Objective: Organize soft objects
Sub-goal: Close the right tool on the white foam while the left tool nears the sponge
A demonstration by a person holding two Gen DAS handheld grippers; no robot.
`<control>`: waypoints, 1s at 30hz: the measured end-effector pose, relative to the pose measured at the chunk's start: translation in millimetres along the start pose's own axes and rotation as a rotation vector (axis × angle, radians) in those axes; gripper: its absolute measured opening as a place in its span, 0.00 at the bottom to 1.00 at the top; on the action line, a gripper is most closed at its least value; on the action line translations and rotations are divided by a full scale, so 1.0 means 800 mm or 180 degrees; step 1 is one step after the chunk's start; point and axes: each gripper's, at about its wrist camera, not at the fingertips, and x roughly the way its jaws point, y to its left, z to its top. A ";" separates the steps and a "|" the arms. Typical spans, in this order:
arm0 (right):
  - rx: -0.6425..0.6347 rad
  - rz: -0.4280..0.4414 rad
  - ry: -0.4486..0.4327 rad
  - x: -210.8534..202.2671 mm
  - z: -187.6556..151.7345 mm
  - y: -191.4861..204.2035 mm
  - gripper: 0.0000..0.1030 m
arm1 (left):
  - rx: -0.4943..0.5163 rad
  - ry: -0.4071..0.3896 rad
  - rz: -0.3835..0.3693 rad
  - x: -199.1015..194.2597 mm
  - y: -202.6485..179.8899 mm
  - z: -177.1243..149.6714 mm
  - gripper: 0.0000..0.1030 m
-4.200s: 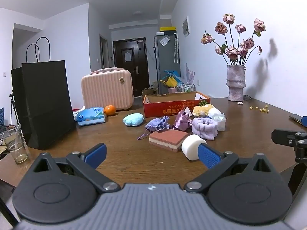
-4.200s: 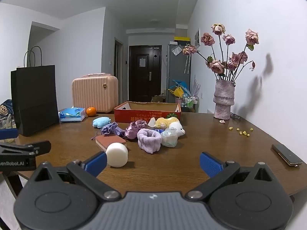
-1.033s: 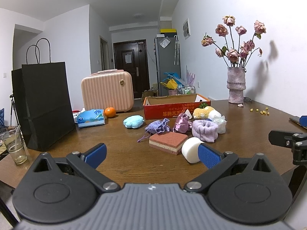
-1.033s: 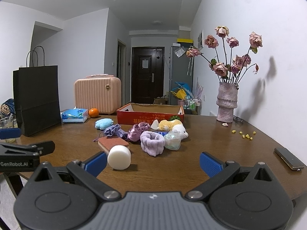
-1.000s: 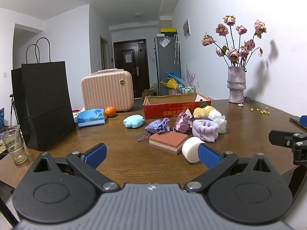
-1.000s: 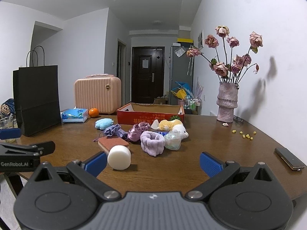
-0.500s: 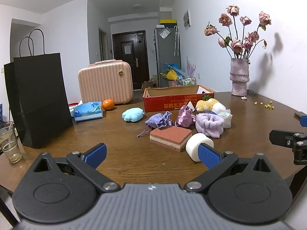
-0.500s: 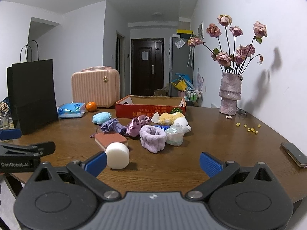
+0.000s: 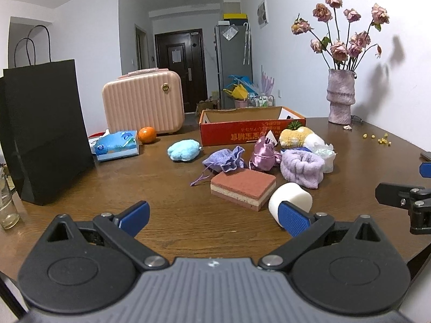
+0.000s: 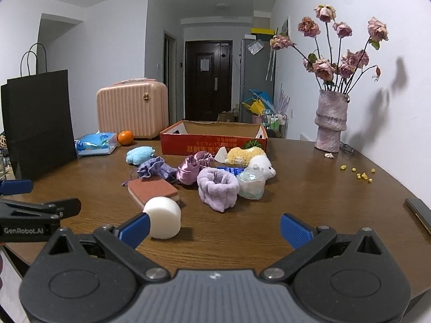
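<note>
Wooden table (image 10: pixel 309 202): white sponge (image 10: pixel 162 221) seemingly just beyond left gripper's (image 9: pixel 214 219) spread jaws.

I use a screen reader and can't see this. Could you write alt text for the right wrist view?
The open right gripper hovers over a wooden table, facing a white foam cylinder, layered sponge, lavender headband and plush toys before an open red box.

Both views nearer the soft pile than before; white foam cylinder (image 10: pixel 162 221) and sponge block (image 9: pixel 243 189) loom larger
</note>
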 end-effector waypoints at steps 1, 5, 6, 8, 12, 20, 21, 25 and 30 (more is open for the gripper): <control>0.0000 0.0002 0.0016 0.005 0.001 0.001 1.00 | 0.0000 0.0014 -0.0002 0.004 0.001 0.000 1.00; -0.0011 0.0014 0.0079 0.021 0.004 0.006 1.00 | 0.0001 0.0061 -0.0015 0.020 0.006 0.002 1.00; -0.0017 0.0017 0.0094 0.026 0.006 0.007 1.00 | -0.0001 0.0071 -0.0019 0.024 0.008 0.002 1.00; -0.0030 0.0021 0.0122 0.033 0.007 0.011 1.00 | -0.0008 0.0087 -0.0027 0.031 0.011 0.004 1.00; -0.0044 0.0039 0.0183 0.050 0.010 0.018 1.00 | -0.0027 0.0127 -0.0044 0.047 0.021 0.004 1.00; -0.0110 0.0119 0.0338 0.091 0.014 0.041 1.00 | -0.0071 0.0210 -0.0071 0.076 0.040 0.001 1.00; -0.0126 0.0129 0.0362 0.097 0.015 0.045 1.00 | -0.0084 0.0216 -0.0066 0.079 0.044 0.001 1.00; -0.0184 0.0178 0.0448 0.118 0.017 0.055 1.00 | -0.0164 0.0276 -0.0033 0.095 0.058 -0.001 1.00; -0.0214 0.0209 0.0564 0.144 0.018 0.065 0.99 | -0.0219 0.0336 -0.0006 0.116 0.073 -0.003 1.00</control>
